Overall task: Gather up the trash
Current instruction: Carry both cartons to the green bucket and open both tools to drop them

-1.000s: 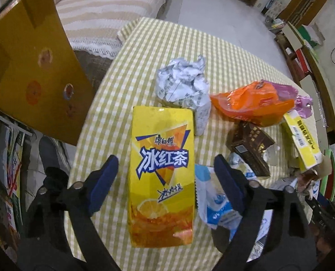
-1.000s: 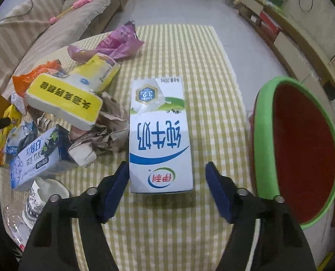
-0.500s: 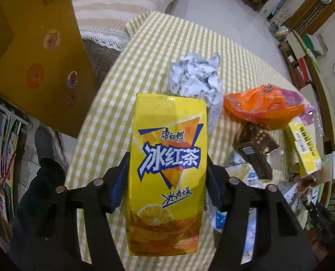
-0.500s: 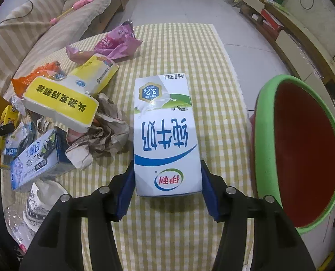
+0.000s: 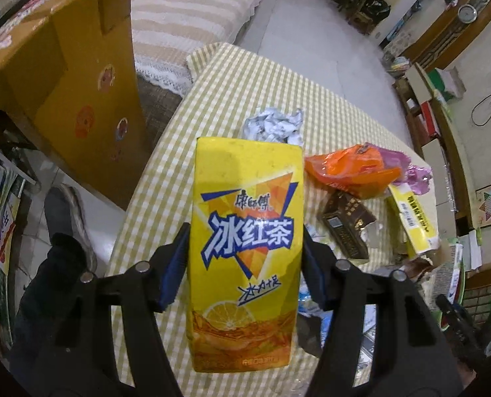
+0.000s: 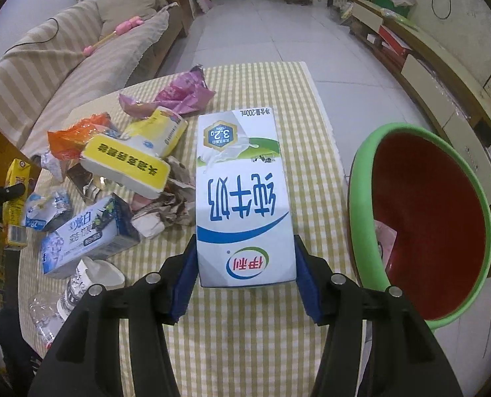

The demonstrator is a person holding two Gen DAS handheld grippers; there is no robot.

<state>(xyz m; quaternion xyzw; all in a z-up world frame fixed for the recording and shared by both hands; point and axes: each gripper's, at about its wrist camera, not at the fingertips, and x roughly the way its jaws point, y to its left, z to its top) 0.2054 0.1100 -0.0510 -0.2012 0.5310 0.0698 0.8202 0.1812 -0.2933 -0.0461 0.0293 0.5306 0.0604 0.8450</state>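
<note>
My left gripper (image 5: 245,251) is shut on a yellow iced-tea carton (image 5: 245,248), its blue pads pressed on both long sides, and holds it lifted above the checked table (image 5: 245,76). My right gripper (image 6: 244,258) is shut on a white and blue milk carton (image 6: 242,198), also raised off the table (image 6: 245,330). The yellow carton (image 6: 15,195) shows again at the far left of the right wrist view. A green bin with a red inside (image 6: 424,231) stands just right of the table.
Loose trash lies on the table: crumpled paper (image 5: 273,125), an orange bag (image 5: 351,168), a brown box (image 5: 344,228), a yellow-labelled pack (image 6: 129,165), a blue and white carton (image 6: 86,238), a purple wrapper (image 6: 182,96). A cardboard box (image 5: 63,82) and a striped sofa (image 6: 63,66) stand beside the table.
Both grippers closed from open onto their cartons, then lifted them off the table; the table has dropped lower and farther in both views.
</note>
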